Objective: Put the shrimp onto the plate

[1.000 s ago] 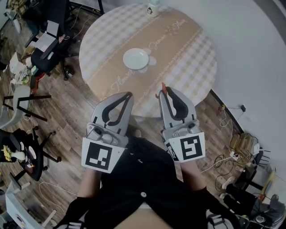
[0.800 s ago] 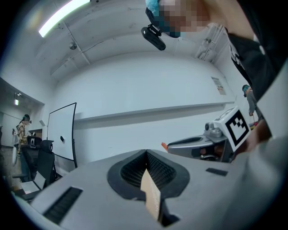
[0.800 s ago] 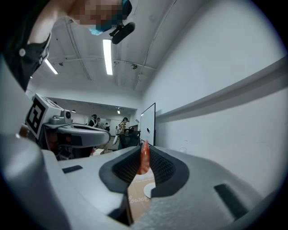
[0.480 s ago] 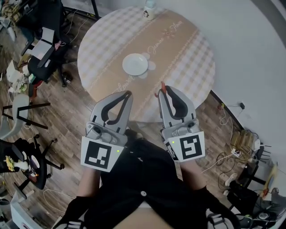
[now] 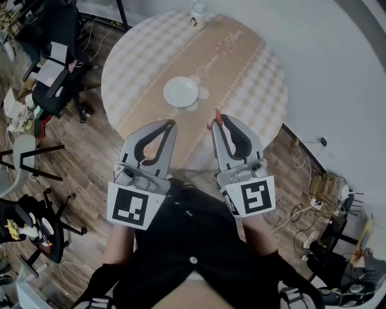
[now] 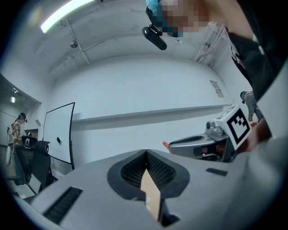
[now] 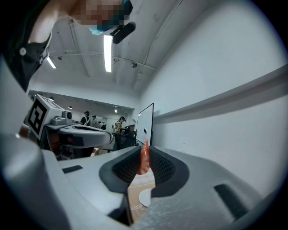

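Head view, from the left: my left gripper (image 5: 170,124) hangs over the near edge of the round table with the pale checked cloth (image 5: 136,60), and in the left gripper view its 2 jaws are pressed together at the tips with nothing between them; the tan sliver in the gap behind the tips is only the cloth below. Ahead of it and a little to its right sits the round white plate (image 5: 180,92), bare, on the table's tan runner (image 5: 232,60). Further right, my right gripper (image 5: 216,119) is clenched on the slim orange-red shrimp (image 7: 144,157). The shrimp's long axis runs along the jaws, and its thin end pokes out past the tips toward the table (image 5: 217,113). So the plate lies forward and slightly left of the jaws that carry the shrimp, apart from them, with bare runner between. I judge that the coming move is a reach forward and a touch left with the right hand, then a lowering over the plate. Both tips look about equally near the plate, but only the right is loaded. As for writing, cursive script runs along the runner, too small for me to read surely, and the right gripper view catches a few letters I cannot make into a word. Each gripper's cube bears 1 square black-and-white marker (image 5: 131,207). A small white bottle (image 5: 196,17) at the far edge carries a dark print I cannot read.
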`<state>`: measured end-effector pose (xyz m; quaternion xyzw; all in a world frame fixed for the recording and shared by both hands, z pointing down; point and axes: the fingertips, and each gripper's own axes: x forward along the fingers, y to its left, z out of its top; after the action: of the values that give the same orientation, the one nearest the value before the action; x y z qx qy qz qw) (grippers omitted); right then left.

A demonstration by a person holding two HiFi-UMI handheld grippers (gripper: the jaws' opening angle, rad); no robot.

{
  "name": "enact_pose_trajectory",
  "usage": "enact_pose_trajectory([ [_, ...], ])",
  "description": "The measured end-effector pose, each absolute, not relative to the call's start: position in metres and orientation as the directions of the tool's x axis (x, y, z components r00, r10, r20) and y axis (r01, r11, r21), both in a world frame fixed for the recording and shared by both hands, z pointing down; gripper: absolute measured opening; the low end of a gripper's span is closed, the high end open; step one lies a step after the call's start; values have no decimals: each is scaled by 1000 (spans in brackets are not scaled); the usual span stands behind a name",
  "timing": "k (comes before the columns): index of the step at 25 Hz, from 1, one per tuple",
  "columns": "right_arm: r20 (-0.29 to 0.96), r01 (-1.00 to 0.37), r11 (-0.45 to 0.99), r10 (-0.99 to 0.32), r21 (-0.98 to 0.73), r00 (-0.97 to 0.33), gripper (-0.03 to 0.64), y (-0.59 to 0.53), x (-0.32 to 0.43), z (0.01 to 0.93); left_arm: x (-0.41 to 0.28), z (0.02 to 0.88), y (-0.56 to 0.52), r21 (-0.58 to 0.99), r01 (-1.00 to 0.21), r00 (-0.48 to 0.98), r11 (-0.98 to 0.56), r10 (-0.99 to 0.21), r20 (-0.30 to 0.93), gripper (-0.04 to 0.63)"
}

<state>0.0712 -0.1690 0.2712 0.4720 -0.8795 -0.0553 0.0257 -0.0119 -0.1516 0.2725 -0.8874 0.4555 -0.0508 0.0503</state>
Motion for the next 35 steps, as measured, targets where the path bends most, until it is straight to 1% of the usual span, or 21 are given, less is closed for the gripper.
enact_pose_trajectory([
  [23, 18, -818, 563, -825, 121, -565, 46, -189, 57, 279, -31, 279, -166, -114, -824, 552, -555, -831, 62, 3],
  [35, 105, -817, 565, -825, 115, -556, 46, -216, 48, 318, -53, 294, -178, -94, -846, 518, -524, -851, 86, 3],
])
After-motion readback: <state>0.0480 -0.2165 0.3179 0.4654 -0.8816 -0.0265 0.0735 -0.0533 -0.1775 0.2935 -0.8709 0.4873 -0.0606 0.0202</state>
